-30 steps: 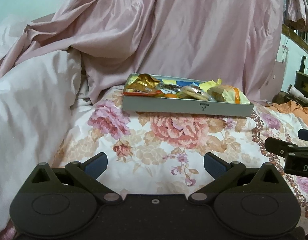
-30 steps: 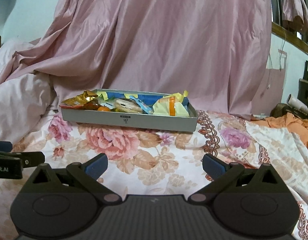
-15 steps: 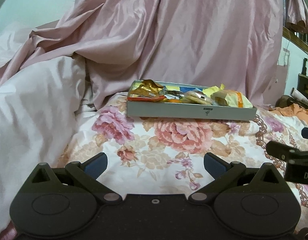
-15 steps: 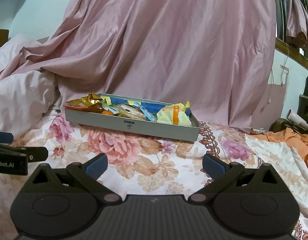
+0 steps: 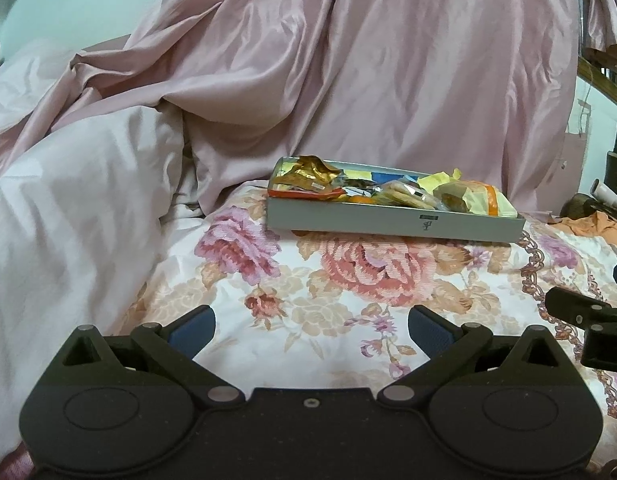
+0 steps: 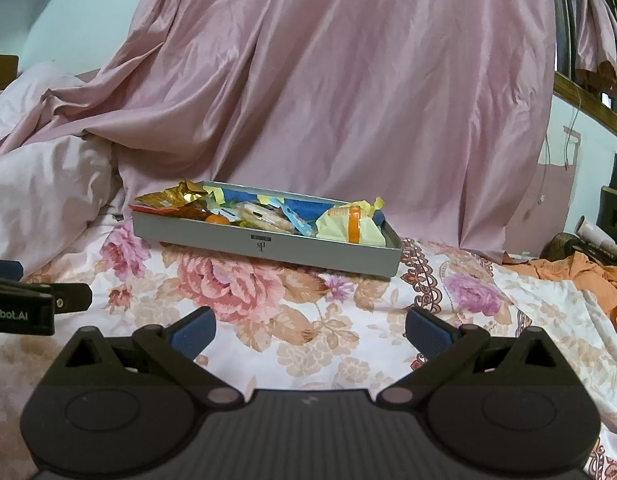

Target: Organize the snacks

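Snack tray (image 6: 264, 246) beyond both splayed claws

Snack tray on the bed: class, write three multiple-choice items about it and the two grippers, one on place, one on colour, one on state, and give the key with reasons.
1. Where does the grey tray rest?
A. on the floral bedspread
B. on a wooden shelf
C. in a gripper's fingers

2. What colour is the band across the pale yellow packet at the tray's right end?
A. green
B. orange
C. black

3. How do the left gripper and right gripper stand?
A. both shut on snacks
B. one open, one shut
C. both open, holding nothing

Key: 1 A, the tray sits flat on the flowered cloth, in front of the pink drape. 2 B, an orange stripe crosses the wrapper. 3 C, each pair of blue-padded fingers is spread wide with only bedspread between.
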Tool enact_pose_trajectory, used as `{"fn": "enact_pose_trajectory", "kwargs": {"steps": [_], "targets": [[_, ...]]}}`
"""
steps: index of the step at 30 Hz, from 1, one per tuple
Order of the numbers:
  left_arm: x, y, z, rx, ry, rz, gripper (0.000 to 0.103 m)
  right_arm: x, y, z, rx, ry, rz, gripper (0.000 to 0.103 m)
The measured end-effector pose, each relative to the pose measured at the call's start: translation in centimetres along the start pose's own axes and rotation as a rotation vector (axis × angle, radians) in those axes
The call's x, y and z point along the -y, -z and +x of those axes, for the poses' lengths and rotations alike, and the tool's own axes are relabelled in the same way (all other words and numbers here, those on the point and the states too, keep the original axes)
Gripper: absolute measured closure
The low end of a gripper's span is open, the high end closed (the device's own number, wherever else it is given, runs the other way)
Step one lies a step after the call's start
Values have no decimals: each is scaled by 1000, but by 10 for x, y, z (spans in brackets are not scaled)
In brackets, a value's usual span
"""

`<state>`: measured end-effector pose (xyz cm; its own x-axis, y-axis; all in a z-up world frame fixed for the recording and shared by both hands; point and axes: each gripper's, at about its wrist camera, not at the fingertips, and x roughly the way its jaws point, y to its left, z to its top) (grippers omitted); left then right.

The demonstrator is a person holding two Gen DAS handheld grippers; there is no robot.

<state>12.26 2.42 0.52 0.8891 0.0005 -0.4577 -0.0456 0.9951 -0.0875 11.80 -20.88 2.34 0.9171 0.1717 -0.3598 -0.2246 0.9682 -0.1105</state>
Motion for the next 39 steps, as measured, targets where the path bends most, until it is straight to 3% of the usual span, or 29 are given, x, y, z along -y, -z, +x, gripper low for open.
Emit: {"fn": "enact_pose_trajectory", "kwargs": {"steps": [39], "targets": [[0, 1, 2, -13, -14, 3, 1, 0, 2, 1, -15, -10, 2, 0]]}}
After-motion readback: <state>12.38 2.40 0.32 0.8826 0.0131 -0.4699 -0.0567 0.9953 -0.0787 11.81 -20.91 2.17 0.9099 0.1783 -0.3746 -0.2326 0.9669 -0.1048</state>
